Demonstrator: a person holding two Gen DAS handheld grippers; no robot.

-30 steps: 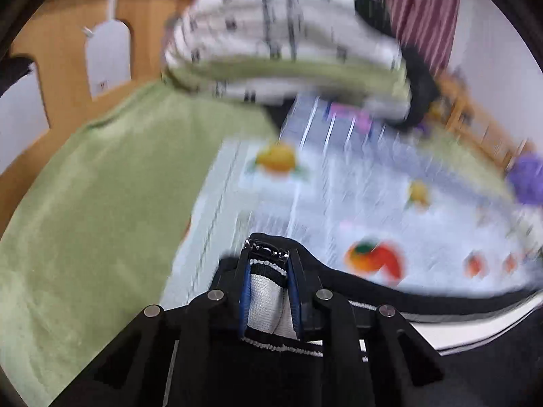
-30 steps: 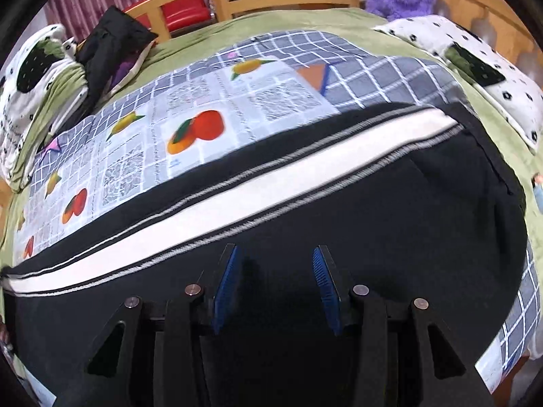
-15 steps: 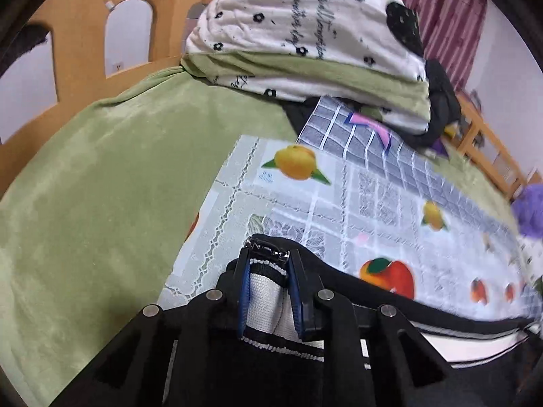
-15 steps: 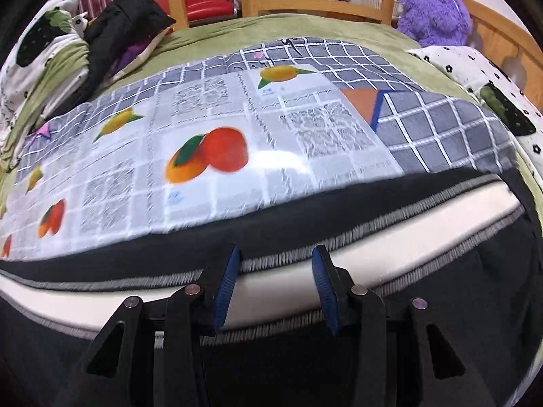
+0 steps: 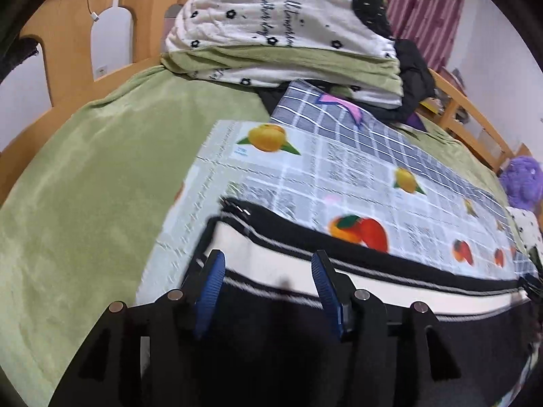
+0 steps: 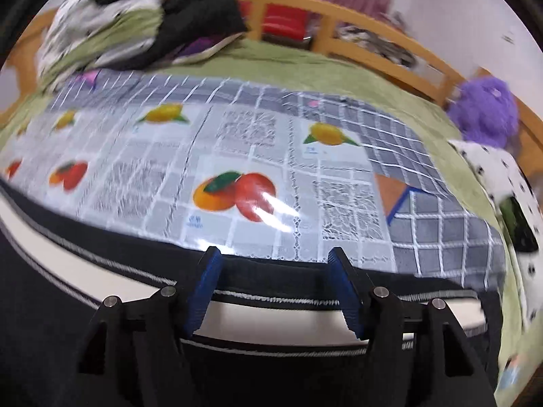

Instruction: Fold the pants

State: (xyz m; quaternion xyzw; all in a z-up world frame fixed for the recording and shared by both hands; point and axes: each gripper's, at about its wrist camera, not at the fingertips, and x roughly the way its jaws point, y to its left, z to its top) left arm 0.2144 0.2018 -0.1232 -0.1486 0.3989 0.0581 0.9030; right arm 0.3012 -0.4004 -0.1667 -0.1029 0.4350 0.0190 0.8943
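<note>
Black pants (image 5: 278, 332) with a white side stripe lie flat on a fruit-print cloth (image 5: 305, 176) on the bed. My left gripper (image 5: 266, 264) is open just above the pants' end with the white stripe below its fingers. My right gripper (image 6: 275, 261) is open over the pants (image 6: 68, 322), its blue pads above the upper black edge and white stripe. Neither gripper holds anything.
A green blanket (image 5: 95, 176) covers the bed. A stack of folded bedding (image 5: 281, 34) and dark clothes sit at the head. A purple plush toy (image 6: 482, 108) and a spotted pillow (image 6: 499, 183) lie by the wooden rail (image 6: 373, 34).
My left gripper has opened and let go of the pants' end, which now lies flat on the cloth. My right gripper has moved forward toward the pants' far edge.
</note>
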